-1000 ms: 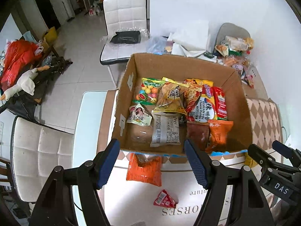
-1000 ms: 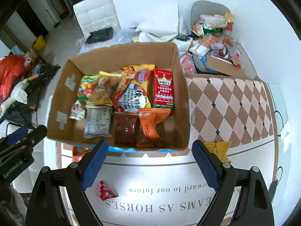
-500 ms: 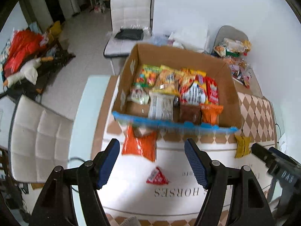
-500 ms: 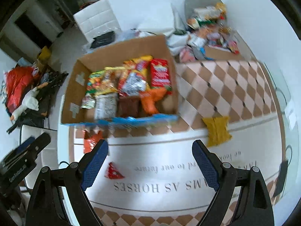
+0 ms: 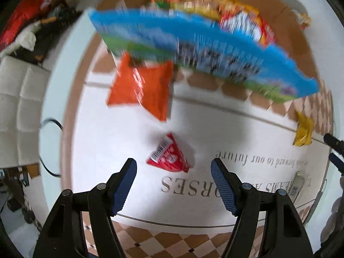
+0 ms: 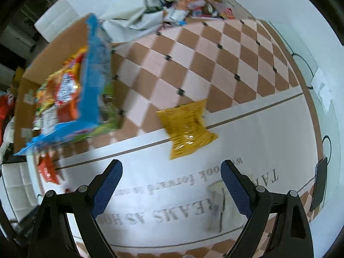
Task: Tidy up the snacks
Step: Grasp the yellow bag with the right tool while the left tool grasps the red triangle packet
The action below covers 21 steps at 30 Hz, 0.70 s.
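Both grippers hang empty over loose snacks: the left gripper [image 5: 173,179], jaws apart, above the red triangular packet [image 5: 168,155]; the right gripper [image 6: 171,188], jaws wide, near the yellow packet [image 6: 186,128]. The next move likely calls for lowering, pinching each, then carrying it into the cardboard box [image 6: 23,99].

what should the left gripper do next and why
Probably lower the left gripper a little further and close on the small red triangular packet. Its jaws stand open with nothing between them, and the packet lies loose on the tablecloth just ahead of the fingertips, outside the cardboard box where the other snacks sit.
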{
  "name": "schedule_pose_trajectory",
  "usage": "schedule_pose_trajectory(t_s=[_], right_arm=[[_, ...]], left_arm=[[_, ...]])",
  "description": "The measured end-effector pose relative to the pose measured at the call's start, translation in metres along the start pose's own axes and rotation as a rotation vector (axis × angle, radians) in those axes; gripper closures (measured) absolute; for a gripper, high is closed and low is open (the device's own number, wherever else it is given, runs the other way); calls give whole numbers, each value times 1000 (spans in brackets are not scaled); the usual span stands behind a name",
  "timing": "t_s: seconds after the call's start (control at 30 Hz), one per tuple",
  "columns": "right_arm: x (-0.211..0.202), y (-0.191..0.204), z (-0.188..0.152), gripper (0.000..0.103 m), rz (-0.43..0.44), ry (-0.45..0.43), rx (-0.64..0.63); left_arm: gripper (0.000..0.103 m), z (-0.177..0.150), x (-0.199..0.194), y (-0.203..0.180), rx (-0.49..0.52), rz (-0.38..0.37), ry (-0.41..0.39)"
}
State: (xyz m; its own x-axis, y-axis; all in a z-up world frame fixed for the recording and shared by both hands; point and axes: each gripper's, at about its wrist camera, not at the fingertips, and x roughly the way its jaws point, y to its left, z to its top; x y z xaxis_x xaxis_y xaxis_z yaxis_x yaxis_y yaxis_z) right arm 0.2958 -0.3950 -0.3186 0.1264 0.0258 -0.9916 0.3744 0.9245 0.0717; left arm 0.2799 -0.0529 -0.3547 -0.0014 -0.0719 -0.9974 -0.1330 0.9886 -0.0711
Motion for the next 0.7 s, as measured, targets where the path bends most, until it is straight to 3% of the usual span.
schedule_pose_trajectory(t_s=[0.23, 0.47, 0.6, 0.63, 0.7], right_arm=[[51, -21, 23, 8, -33, 52, 15], [93, -20, 42, 9, -42, 111, -4], [104, -15, 44, 19, -67, 131, -26], [103, -14, 43, 29, -68, 129, -35], [100, -9, 38, 33, -72, 132, -55]], left_arm=[[33, -9, 36, -6, -58, 8, 66], [33, -17, 44, -7, -87, 18, 70], [33, -19, 34, 2, -115, 11, 54], [33, -19, 31, 5, -118, 9, 50], [33, -20, 25, 8, -121, 4, 45]])
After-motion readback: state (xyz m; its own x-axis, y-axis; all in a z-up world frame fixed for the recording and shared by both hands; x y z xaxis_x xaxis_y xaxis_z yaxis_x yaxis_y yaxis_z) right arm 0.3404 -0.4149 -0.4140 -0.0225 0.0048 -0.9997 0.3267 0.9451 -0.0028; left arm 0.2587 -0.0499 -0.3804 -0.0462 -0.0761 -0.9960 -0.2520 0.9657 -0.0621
